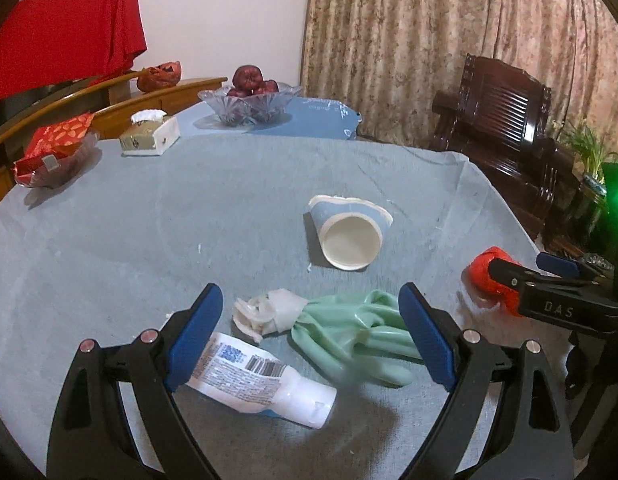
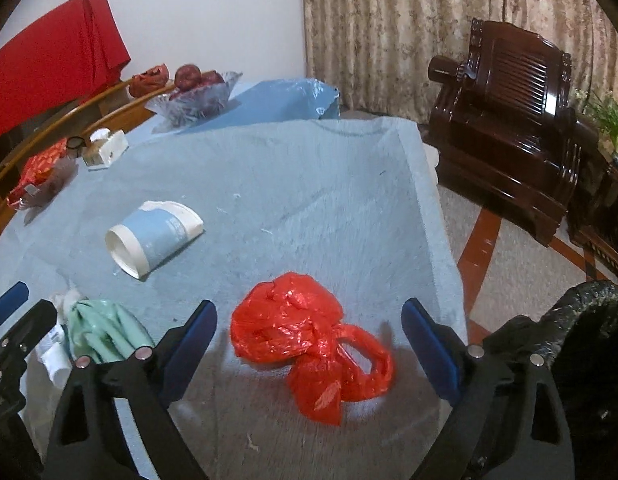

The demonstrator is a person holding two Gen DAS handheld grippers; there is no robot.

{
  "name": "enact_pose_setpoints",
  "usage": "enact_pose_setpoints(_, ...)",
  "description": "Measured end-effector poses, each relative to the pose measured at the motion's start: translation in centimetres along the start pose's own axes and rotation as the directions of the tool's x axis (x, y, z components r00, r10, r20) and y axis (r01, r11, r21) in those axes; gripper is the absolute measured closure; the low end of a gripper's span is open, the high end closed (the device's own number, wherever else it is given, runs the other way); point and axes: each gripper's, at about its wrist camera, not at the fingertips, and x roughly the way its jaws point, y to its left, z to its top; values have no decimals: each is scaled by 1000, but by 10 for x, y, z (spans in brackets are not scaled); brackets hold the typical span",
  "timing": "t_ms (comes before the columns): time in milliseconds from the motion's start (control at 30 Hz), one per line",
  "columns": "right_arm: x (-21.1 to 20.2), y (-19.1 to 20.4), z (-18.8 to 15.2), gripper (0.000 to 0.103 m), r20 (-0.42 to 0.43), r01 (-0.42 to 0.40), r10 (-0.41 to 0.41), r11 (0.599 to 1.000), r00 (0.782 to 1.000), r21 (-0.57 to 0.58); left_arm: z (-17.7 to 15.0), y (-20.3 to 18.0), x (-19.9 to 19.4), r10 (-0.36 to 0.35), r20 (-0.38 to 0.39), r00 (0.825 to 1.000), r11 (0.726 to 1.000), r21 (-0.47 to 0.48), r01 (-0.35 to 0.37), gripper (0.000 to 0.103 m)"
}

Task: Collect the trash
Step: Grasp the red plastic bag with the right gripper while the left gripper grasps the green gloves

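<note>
Here both tools gape empty over the counter (image 1: 109, 216): left tool (image 1: 311, 338) straddles the green glove (image 1: 349, 332), white tube (image 1: 261, 380) at seven o'clock; right tool (image 2: 309, 346) brackets the red bag (image 2: 305, 336).

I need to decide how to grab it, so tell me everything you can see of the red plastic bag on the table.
The red plastic bag is thin, glossy, crinkled film, bunched into a lump with a knotted part and a handle loop toward its right. It lies on the light blue tablecloth near the table's right edge, between the open fingers of the right claw, which do not touch it. Nothing else touches it.
</note>
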Motion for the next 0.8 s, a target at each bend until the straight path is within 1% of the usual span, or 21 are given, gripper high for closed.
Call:
enact_pose_setpoints(133,10,1,-2,21,-35,-6,6,1000,999,-19,-3,-4,6,-5,-18,1000,1000,7,5,16)
enact_pose_setpoints(267,16,1,-3,26,-63,-14,13,1000,998,-16,-6,-9,10,-10,-29,1000,1000,11,10,16)
enact_pose_setpoints(400,20,2,-4,38,-85,-24,22,1000,996,-21,-7,-13,14,-16,-39,999,1000,15,16,16)
enact_pose_setpoints(433,20,3,-4,44,-87,-30,28,999,996,-23,-6,-15,14,-17,-40,999,1000,18,18,16)
enact_pose_setpoints(533,21,5,-5,55,-95,-43,41,999,995,-27,-7,-20,15,-28,-46,999,999,23,29,16)
enact_pose_setpoints(633,19,5,-6,58,-92,-50,48,999,995,-22,-8,-25,16,-43,-56,998,999,21,44,16)
enact_pose_setpoints(800,14,1,-5,59,-83,-61,61,998,995,5,-11,-33,20,-41,-84,996,999,29,44,16)
